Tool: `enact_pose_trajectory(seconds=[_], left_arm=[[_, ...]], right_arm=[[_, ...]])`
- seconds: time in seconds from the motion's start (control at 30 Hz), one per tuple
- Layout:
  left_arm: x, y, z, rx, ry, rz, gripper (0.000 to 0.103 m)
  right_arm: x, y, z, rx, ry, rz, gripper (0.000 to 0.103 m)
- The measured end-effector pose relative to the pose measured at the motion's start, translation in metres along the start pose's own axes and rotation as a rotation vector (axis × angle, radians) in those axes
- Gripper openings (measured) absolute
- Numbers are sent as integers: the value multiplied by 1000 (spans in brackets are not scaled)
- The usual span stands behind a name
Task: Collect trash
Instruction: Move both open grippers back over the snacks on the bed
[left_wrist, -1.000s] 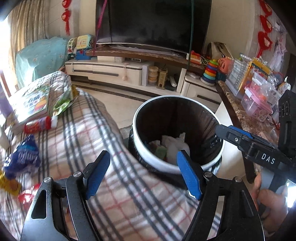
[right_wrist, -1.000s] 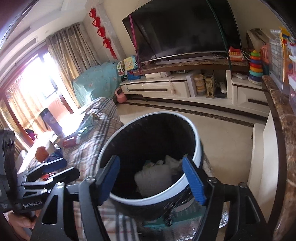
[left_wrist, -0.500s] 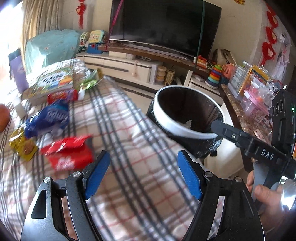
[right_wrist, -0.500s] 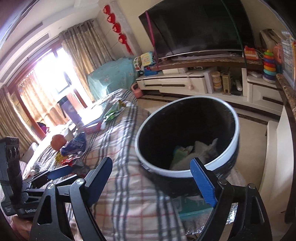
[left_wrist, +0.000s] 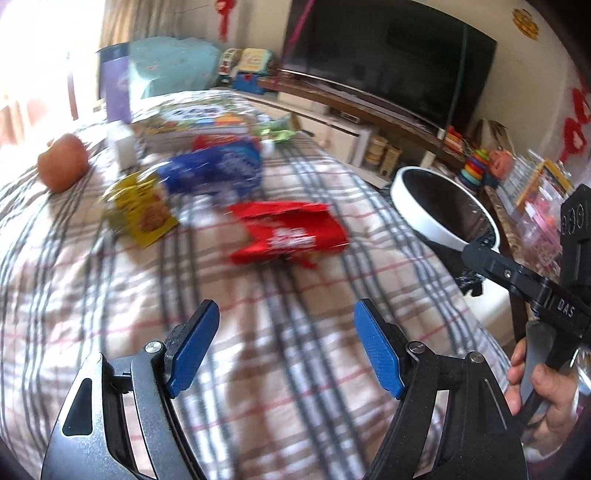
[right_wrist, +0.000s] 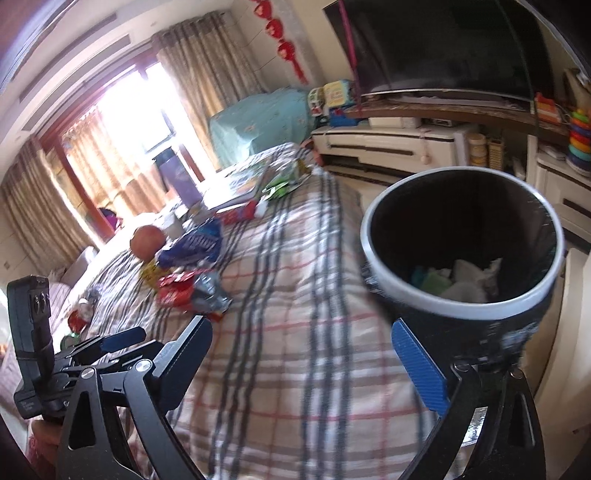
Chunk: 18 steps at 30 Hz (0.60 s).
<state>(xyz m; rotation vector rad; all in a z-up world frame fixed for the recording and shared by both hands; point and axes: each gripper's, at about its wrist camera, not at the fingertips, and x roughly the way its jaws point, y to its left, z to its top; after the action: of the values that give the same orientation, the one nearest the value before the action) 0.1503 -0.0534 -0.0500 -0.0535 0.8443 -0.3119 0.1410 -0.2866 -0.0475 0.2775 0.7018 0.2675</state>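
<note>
A red wrapper (left_wrist: 288, 232) lies on the plaid cloth (left_wrist: 258, 369), with a blue bag (left_wrist: 218, 171) and a yellow packet (left_wrist: 142, 210) behind it to the left. My left gripper (left_wrist: 284, 347) is open and empty, hovering short of the red wrapper. The black bin with a white rim (right_wrist: 465, 254) stands at the cloth's right edge and holds white and green trash. My right gripper (right_wrist: 314, 358) is open and empty beside the bin. The red wrapper (right_wrist: 177, 291) and blue bag (right_wrist: 195, 243) also show in the right wrist view.
An orange round fruit (left_wrist: 62, 166), a white bottle (left_wrist: 123, 146), a picture book (left_wrist: 199, 118) and a green wrapper (left_wrist: 277, 129) lie farther back. A TV (left_wrist: 388, 66) on a low cabinet stands behind. A shelf of toys (left_wrist: 528, 184) is at the right.
Both grippers have swung left, away from the bin and over the cloth. The wrappers now sit in front of my left gripper. Both stay open and empty.
</note>
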Motion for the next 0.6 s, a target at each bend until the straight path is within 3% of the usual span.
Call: enact_pose_trajectory(seconds=[0.6], left_arm=[[-2, 76, -14, -171, 19, 116, 77]], right_arm=[[42, 46, -10, -58, 86, 92, 99]])
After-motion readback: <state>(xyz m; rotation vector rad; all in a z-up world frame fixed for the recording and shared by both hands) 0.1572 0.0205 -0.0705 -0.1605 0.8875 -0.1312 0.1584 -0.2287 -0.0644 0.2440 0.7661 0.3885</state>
